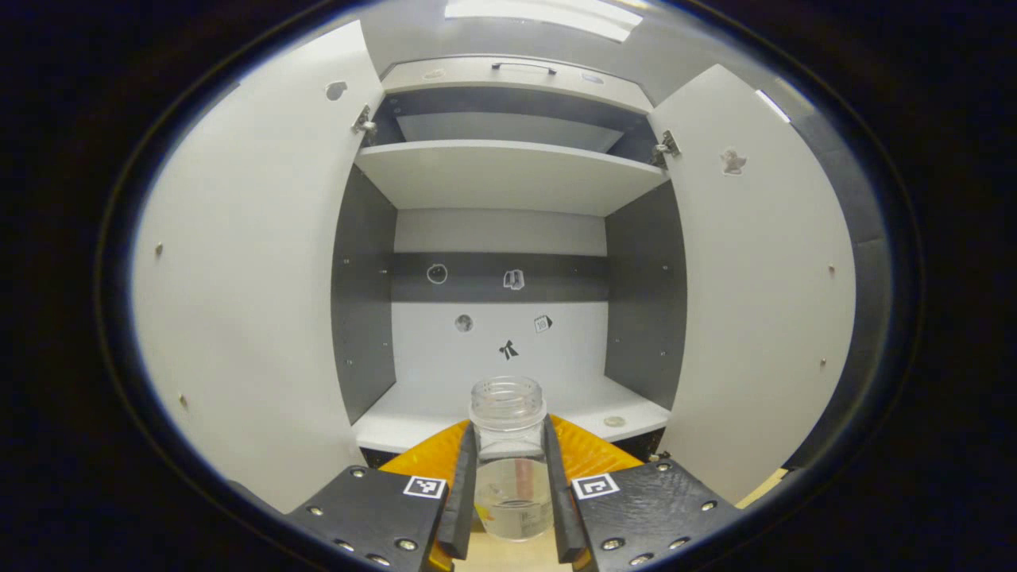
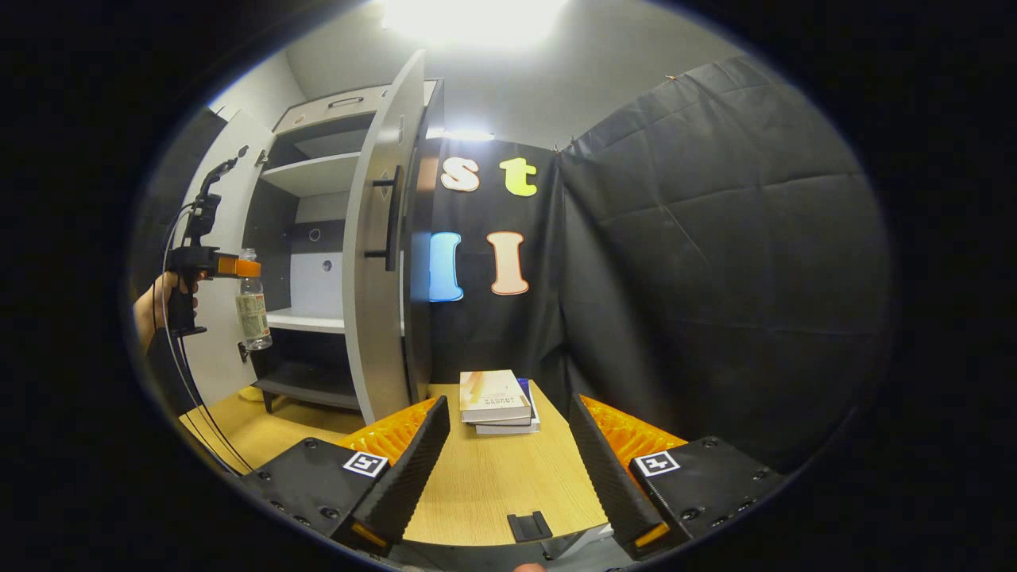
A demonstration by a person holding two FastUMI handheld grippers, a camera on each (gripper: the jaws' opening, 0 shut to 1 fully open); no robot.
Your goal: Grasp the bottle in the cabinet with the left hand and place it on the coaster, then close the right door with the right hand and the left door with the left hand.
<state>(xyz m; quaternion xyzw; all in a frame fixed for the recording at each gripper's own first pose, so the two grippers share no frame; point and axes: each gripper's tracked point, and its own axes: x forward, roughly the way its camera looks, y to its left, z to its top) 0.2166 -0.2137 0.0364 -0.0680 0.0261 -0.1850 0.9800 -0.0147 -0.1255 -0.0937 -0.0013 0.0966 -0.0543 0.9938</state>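
Left gripper (image 1: 512, 496): jaws clamped on clear bottle (image 1: 510, 457), before open cabinet (image 1: 508, 238). Right gripper (image 2: 508, 469): jaws released, above desk (image 2: 493, 485).

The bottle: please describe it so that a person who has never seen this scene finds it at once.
Start at the tall white cabinet with both doors open. In front of its lower shelf, the left gripper holds a clear plastic bottle upright in the air, both fingers pressing its sides. It has no cap on its wide neck, shows a pale label in the right gripper view, and is the only see-through thing there.
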